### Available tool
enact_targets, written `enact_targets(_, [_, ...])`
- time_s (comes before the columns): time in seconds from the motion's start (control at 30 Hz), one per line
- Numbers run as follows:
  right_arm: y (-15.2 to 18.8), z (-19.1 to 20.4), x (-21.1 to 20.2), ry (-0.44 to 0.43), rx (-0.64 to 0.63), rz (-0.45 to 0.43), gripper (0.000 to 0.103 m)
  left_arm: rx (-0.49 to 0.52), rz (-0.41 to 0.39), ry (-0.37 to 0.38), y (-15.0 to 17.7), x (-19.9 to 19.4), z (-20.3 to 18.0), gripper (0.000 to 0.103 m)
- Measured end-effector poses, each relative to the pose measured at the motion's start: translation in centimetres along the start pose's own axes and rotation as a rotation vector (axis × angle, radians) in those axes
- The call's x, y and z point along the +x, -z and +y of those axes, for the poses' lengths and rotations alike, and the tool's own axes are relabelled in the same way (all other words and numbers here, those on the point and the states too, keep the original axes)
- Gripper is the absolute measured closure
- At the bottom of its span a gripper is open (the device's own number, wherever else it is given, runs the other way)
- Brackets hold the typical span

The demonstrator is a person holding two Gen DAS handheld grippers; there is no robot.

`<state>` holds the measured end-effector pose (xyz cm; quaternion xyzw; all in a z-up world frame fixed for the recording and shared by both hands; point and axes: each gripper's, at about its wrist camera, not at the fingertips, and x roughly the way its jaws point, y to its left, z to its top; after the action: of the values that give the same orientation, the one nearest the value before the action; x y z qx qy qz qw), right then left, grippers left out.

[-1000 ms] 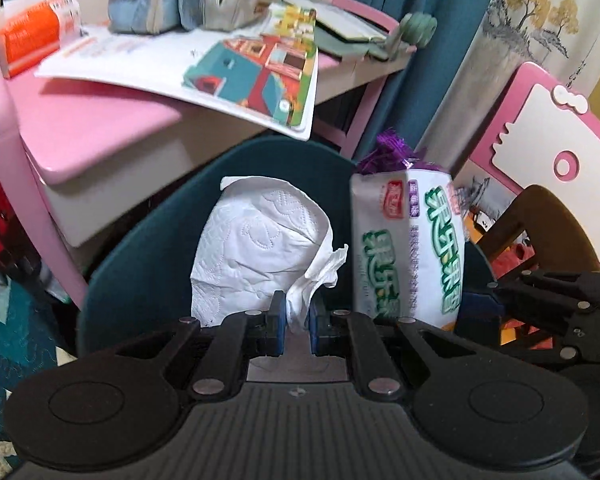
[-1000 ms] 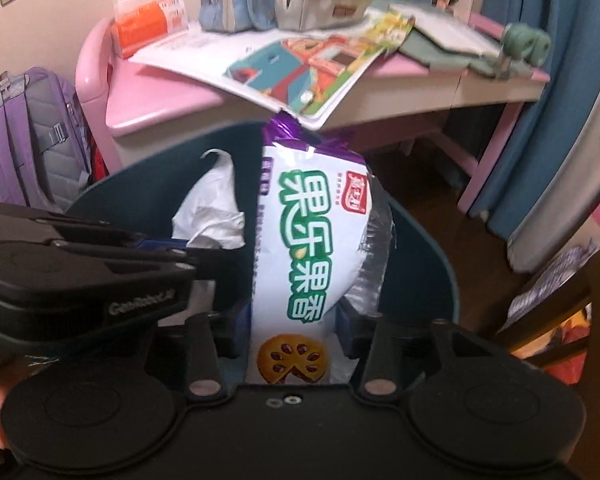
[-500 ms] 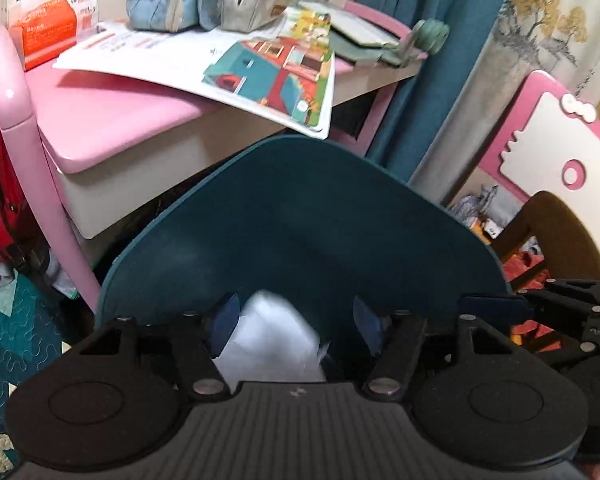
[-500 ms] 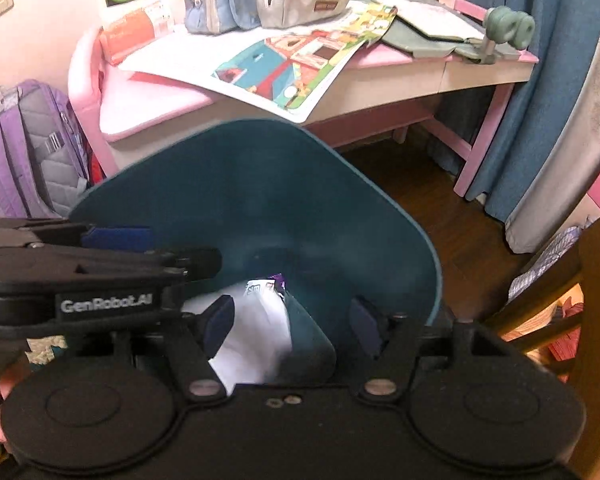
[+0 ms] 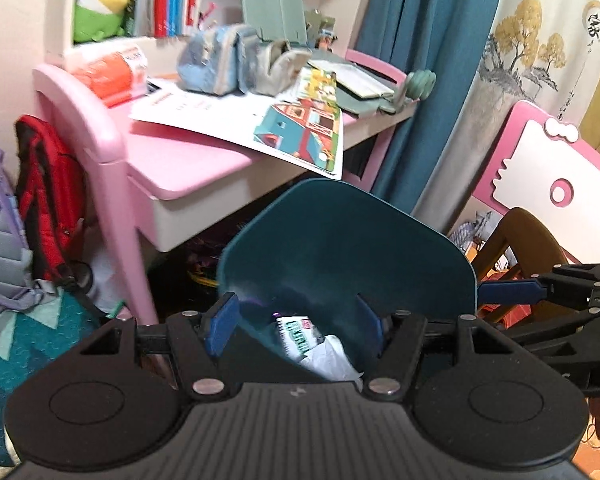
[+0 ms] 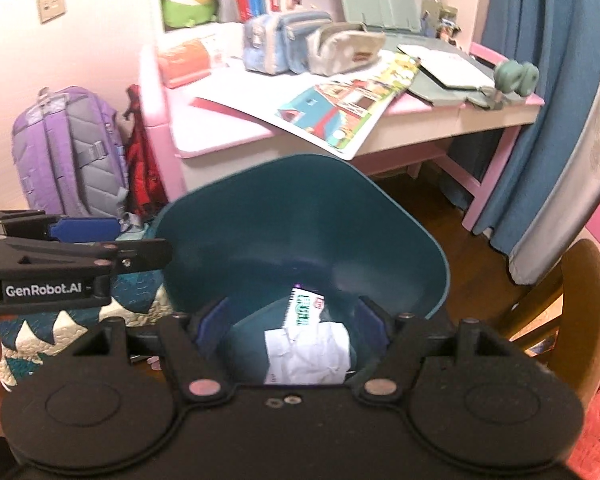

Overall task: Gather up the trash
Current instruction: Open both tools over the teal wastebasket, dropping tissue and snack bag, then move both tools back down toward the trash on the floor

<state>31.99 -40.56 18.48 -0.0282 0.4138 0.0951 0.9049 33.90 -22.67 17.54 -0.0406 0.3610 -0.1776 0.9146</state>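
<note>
A dark teal trash bin stands on the floor in front of a pink desk. At its bottom lie a crumpled white tissue and a white snack packet with green print. My left gripper hangs open above the bin's near rim with nothing between its pads. My right gripper is beside it over the bin, its jaws opening and nothing between them. Each view shows the other gripper's fingers at its side.
The pink desk behind the bin carries a picture poster, pencil cases and an orange box. A purple backpack and a red bag lean at its left. A wooden chair and blue curtain are to the right.
A second ago the left gripper pinched the tissue and the right held the snack packet over the bin. Both opened, the two pieces dropped into the bin, and both grippers rose and drew back.
</note>
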Motion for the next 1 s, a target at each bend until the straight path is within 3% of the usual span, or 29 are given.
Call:
enact_targets(0.4, [2.1,9.2,-2.2,-0.131,-0.104,-0.037,0.029,0.004,-0.073,-0.057,4.0,-8.9,4.4,0.039])
enact_targets(0.73, [4.6,18.0,1.5,-0.274,-0.174,0.022,0.021,-0.095,-0.103,-0.159,9.9,-13.5,12.1,0.024])
enact_targets(1.0, [7.3,23.7,6.4,-0.401,-0.182,0.032,0.007,-0.235,-0.097,-0.285,16.3,-14.6,20.9,0.021])
